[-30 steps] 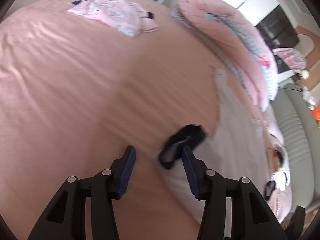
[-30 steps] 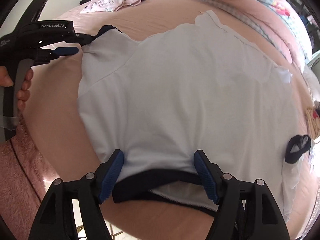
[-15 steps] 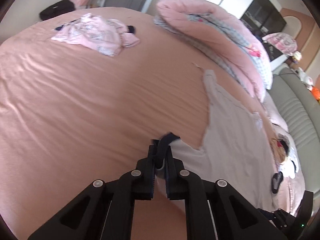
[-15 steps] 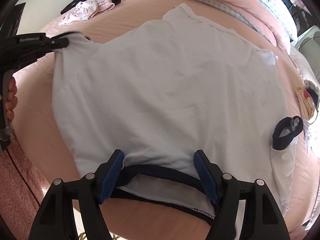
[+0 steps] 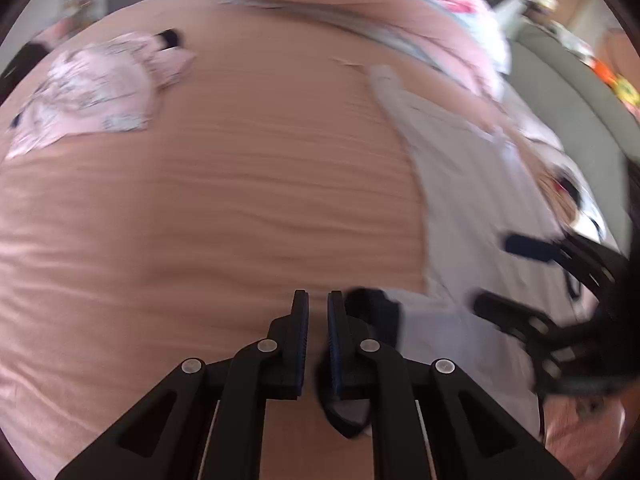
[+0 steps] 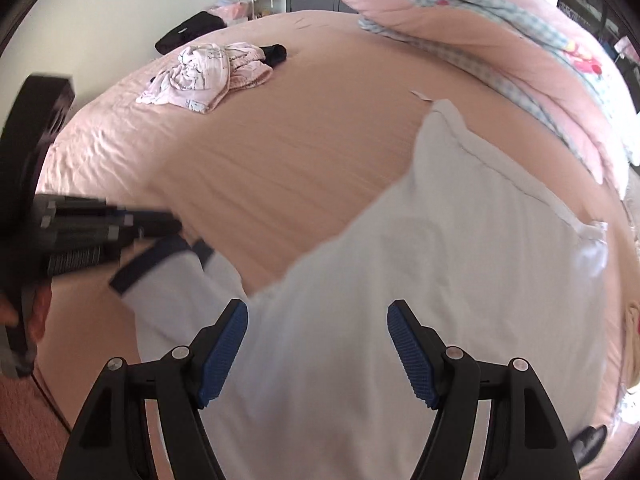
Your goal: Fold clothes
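A white T-shirt (image 6: 460,264) with dark navy trim lies spread on the pink bed; it also shows in the left wrist view (image 5: 472,184). Its left sleeve with the navy cuff (image 6: 152,260) lies beside my left gripper (image 6: 160,222). In the left wrist view my left gripper (image 5: 317,312) has its jaws nearly together with nothing between them; the navy cuff (image 5: 372,312) sits just right of its right finger. My right gripper (image 6: 316,344) is open above the shirt's body and holds nothing. It also shows in the left wrist view (image 5: 504,276).
A crumpled pink patterned garment (image 6: 204,72) with a dark sock (image 6: 274,54) lies at the far side of the bed (image 6: 320,128). A rolled pink quilt (image 6: 500,28) runs along the back right. A black bag (image 6: 188,32) sits beyond the bed. A grey sofa (image 5: 572,92) stands to the right.
My left gripper, shut on the sleeve cuff half a second ago, now has the cuff outside its fingers. My right gripper has moved forward from the navy collar over the shirt's body.
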### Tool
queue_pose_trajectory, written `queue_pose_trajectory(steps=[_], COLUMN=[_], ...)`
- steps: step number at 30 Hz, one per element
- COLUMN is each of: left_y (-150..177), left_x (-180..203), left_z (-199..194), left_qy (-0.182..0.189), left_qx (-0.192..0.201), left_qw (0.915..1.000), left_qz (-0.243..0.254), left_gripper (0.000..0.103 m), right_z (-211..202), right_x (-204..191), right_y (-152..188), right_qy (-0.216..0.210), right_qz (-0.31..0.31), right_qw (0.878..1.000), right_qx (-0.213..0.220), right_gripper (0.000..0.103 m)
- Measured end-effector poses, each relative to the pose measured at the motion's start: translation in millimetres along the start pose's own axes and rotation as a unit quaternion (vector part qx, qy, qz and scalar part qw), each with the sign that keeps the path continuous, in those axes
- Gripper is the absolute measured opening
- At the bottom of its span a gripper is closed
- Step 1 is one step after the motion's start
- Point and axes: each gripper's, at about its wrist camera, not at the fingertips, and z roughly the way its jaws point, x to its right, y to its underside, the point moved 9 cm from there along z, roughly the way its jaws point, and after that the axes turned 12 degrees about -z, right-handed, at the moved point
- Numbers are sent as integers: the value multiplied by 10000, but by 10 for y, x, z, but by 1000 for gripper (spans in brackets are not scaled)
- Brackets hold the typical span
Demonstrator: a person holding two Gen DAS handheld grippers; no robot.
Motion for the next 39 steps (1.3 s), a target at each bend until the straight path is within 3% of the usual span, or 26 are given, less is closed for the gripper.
queue_pose_trajectory(steps=[6,8,10,14,23,25,30,39], left_y=[301,333,330,170,122,134,165,-62], left_x=[108,201,283,360,287,166,241,365], left_z=[-51,-110,-151,2,124,66,132,303], left_qy=[168,261,321,41,-285,-499,-600,-738], left_qx=[-281,-192,-53,133,-283,-266,-278,107], left_qw=[9971,9954,9936,9910,9870,9870,9821,9829], left_qz=[694,900,1079,1330,1559,1503,1763,1682], left_gripper=[12,26,52,53,53,53,53,54], right_z=[267,274,272,252,179,125,179,220], right_x=[-127,-113,-100,-81,48,96,102,19], right_y=[31,97,152,223,269,249,252,239], right_qy=[-21,-16,-3,-49,-102,-70,-124,-96], right_qz=[-114,-64,-14,96,275,262,149,154], right_qw=[9994,9993,9993,9994,9991,9993,9991,9994], right_qx=[-314,-355,-370,-342,-295,-253,-369,-289], right_gripper=[72,72,72,72,72,72,72,72])
